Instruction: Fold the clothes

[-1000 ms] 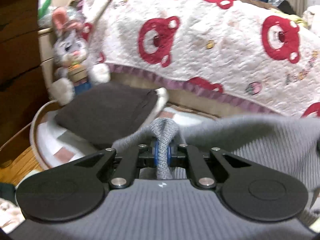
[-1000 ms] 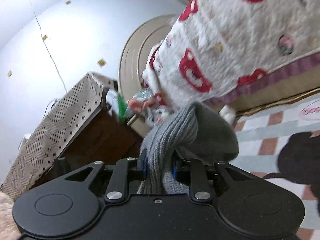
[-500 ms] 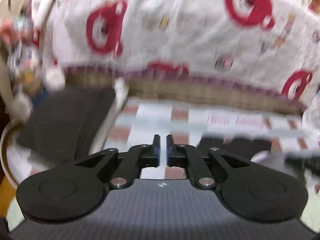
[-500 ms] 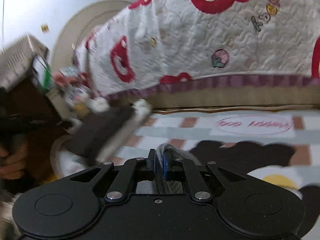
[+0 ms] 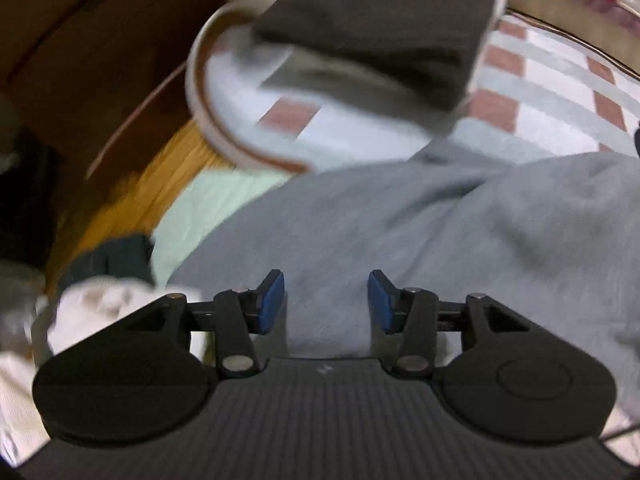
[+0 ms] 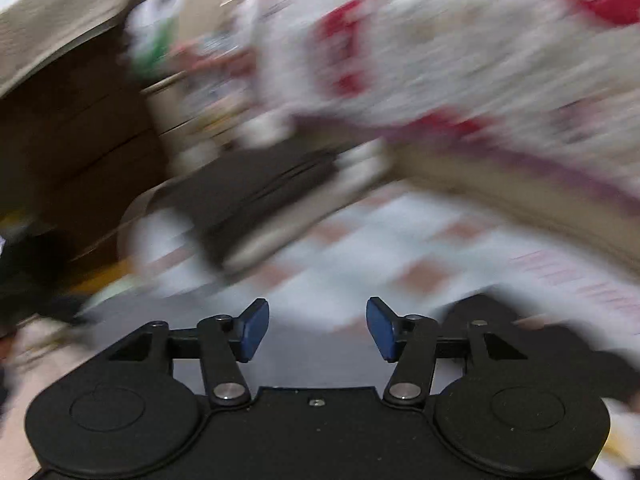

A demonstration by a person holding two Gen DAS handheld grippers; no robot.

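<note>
— Garments counted from the left wrist?
— Two: one gray sweater [image 5: 420, 232] spread beneath the left gripper [image 5: 326, 296], fingers apart, nothing held; one dark folded garment [image 5: 376, 20] beyond, on the checked mat [image 5: 540, 92].
— From the right wrist?
— One right gripper [image 6: 316, 328], fingers likewise parted and empty; one dark folded garment [image 6: 264, 184] is seen blurred.

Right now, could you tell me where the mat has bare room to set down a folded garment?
The checked mat lies bare between the dark folded pile and the grey sweater, running right along the bed edge. Crowded: the mat's left end under the pile, and the floor at lower left, strewn with clothes.
</note>
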